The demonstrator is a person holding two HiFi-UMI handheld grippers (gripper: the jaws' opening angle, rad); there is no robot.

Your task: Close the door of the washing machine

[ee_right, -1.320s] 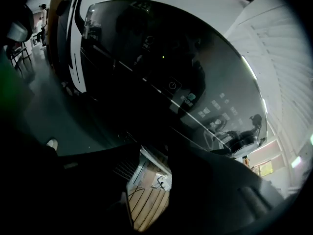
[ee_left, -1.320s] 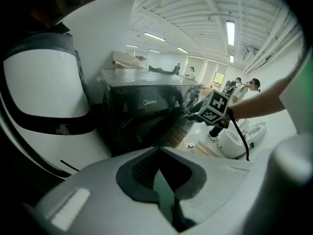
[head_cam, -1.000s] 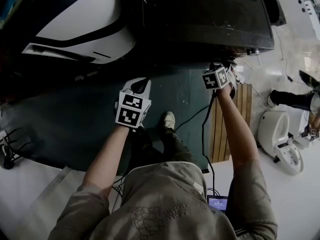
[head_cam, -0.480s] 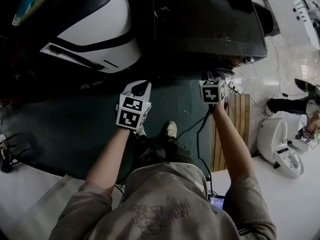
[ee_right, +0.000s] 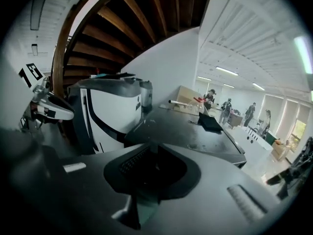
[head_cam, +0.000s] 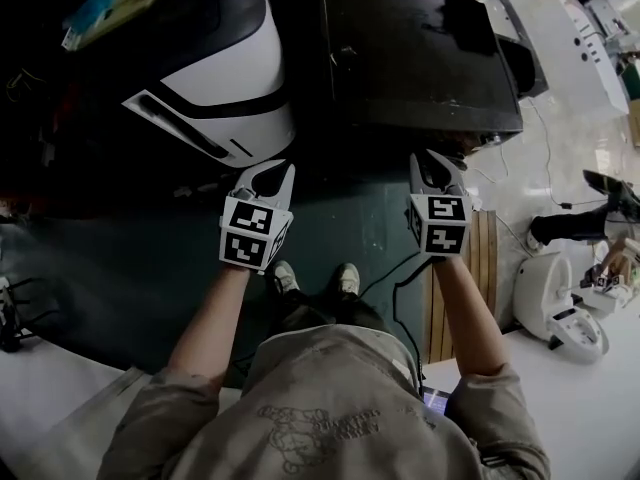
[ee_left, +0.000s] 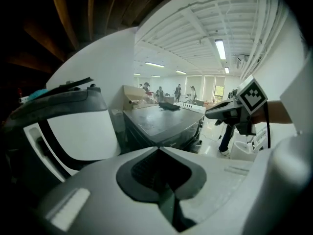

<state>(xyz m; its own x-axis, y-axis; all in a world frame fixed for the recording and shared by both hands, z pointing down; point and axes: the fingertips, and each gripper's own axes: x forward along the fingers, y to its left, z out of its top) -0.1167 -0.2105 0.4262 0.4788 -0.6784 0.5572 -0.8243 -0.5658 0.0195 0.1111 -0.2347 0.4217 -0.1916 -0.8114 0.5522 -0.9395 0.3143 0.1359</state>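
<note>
A dark flat-topped machine (head_cam: 420, 58) stands ahead of me, its top lying flat, a black item on its far right corner. To its left is a white and black rounded machine (head_cam: 215, 68). No open door shows in any view. My left gripper (head_cam: 272, 171) is shut and empty, held in the air just short of the white machine's lower edge. My right gripper (head_cam: 432, 160) is also shut and empty, below the dark machine's front edge. The dark machine (ee_left: 161, 124) fills the middle of the left gripper view, with the right gripper (ee_left: 230, 112) beside it.
I stand on a dark green mat (head_cam: 150, 258). A wooden slatted board (head_cam: 485, 258) and a black cable (head_cam: 400, 268) lie on the floor at right. A white floor device (head_cam: 555, 288) and another person's leg (head_cam: 565, 223) are further right.
Both machines have slid lower in the head view. The right gripper has drawn back from the dark machine's front edge and turned its marker cube upward. The left gripper shifted slightly.
</note>
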